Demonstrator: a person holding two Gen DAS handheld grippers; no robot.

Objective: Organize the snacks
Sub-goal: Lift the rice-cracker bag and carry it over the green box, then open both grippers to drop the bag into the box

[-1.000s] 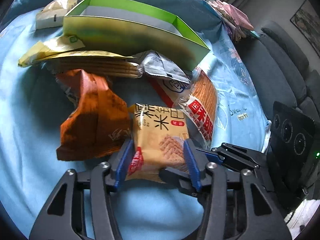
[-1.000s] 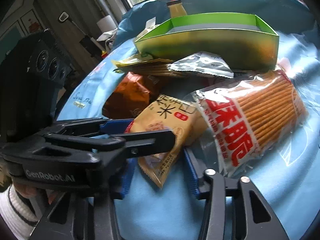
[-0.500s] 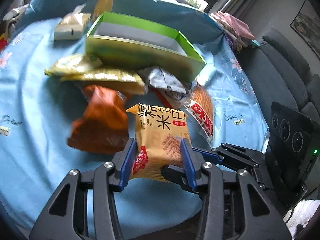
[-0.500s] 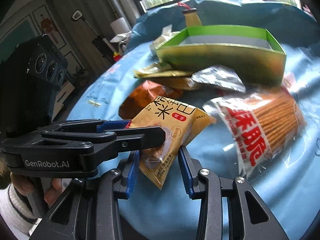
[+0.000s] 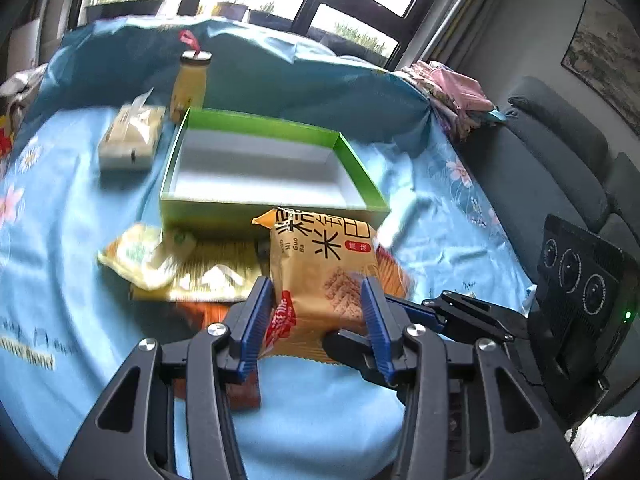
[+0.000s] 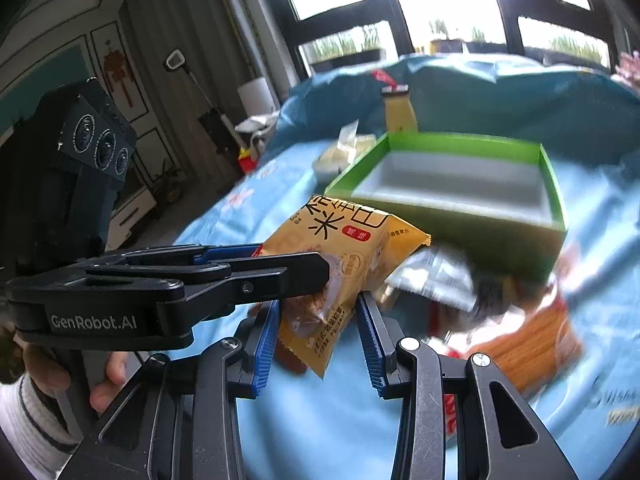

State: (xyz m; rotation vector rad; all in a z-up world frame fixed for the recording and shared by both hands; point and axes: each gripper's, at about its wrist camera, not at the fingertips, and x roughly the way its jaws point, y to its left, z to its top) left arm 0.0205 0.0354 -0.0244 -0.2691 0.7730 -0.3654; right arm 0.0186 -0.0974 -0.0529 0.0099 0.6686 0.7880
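Both grippers have lifted the yellow snack bag off the pile, and now the left gripper and right gripper each pinch it just before the green box, likely to drop it inside.

Snack packet: large black Chinese characters, small Latin "Mi Guo Ba", a red label too small to read
Left hand-held gripper: "GenRobot.AI" in white on its black body
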